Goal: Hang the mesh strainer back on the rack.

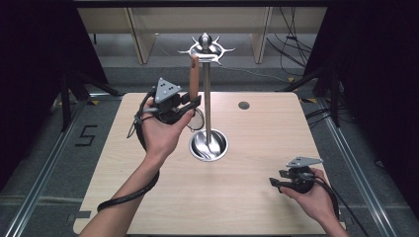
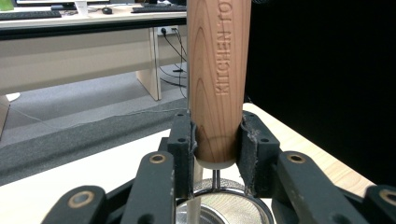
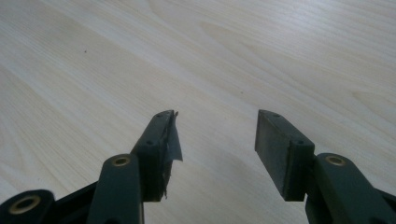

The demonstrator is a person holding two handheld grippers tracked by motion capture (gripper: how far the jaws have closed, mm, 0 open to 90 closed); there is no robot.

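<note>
Wood is what the left hand-held gripper [image 1: 193,101] holds: its two pads press on the lower end of a wooden handle [image 2: 218,79] that stands upright, with a small wire strainer [image 2: 224,205] hanging under the jaws. The long axis of this tool is vertical, parallel to the steel pole of the hanging rack [image 1: 207,94]. The rack stands just to the right of the handle in the high view, its round base [image 1: 209,145] on the table [image 1: 257,197] and its ring of hooks [image 1: 206,49] at the top. The upper end of the handle is near the hooks, a little to their left and lower, so I judge the next move goes up and toward the pole. The right hand-held gripper [image 1: 274,177] rests low over the table, well apart from the rack, jaws wide and empty. The left one is clearly nearer.
</note>
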